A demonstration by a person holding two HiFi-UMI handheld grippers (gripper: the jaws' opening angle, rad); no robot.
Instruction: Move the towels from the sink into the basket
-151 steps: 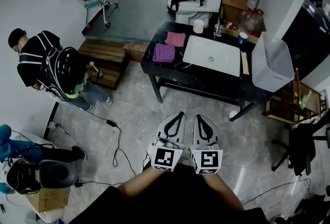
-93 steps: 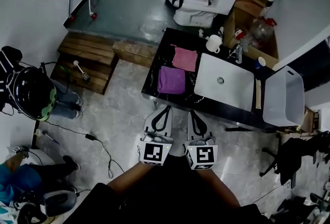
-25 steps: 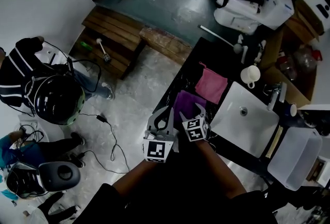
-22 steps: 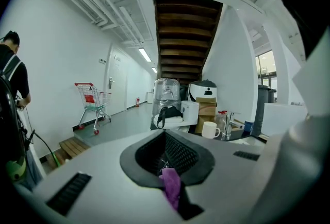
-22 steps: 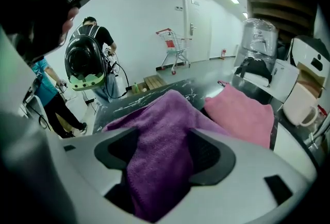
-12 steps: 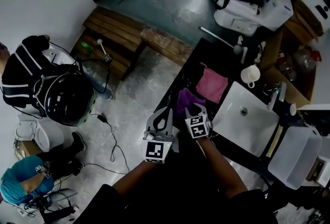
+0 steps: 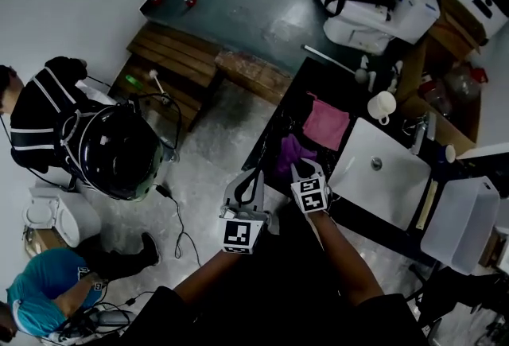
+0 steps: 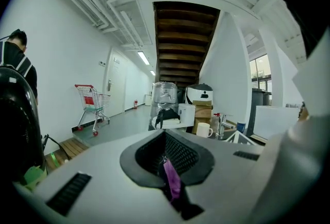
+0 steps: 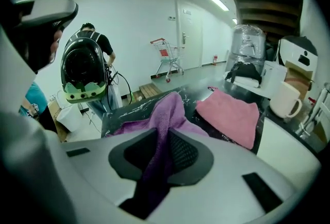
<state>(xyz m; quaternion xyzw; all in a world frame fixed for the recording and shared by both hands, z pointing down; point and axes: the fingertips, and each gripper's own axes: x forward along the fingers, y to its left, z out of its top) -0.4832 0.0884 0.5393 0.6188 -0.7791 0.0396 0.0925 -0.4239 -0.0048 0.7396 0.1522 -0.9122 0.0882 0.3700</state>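
Note:
A purple towel [image 7: 288,152] and a pink towel [image 7: 326,123] lie on the black counter [image 7: 322,86], left of the white sink [image 7: 390,193]. My right gripper [image 7: 301,167] is shut on a raised fold of the purple towel [image 9: 165,115]; its jaws have just been closing with that fold between them. The pink towel [image 9: 229,115] lies flat just beyond. My left gripper [image 7: 254,175] hangs off the counter's near corner, shut and empty; a thin purple sliver shows in its slit [image 8: 172,182]. The white basket [image 7: 461,229] stands right of the sink.
A white mug [image 7: 382,104] and a tap [image 7: 419,130] stand behind the sink. A person with a helmet-shaped backpack [image 7: 119,149] stands on the floor to the left, near wooden pallets [image 7: 183,58]. A cable [image 7: 179,217] trails on the floor.
The right gripper's jaws closed on the purple towel, which went from flat to bunched up. The left gripper shifted slightly. The person with the backpack came closer.

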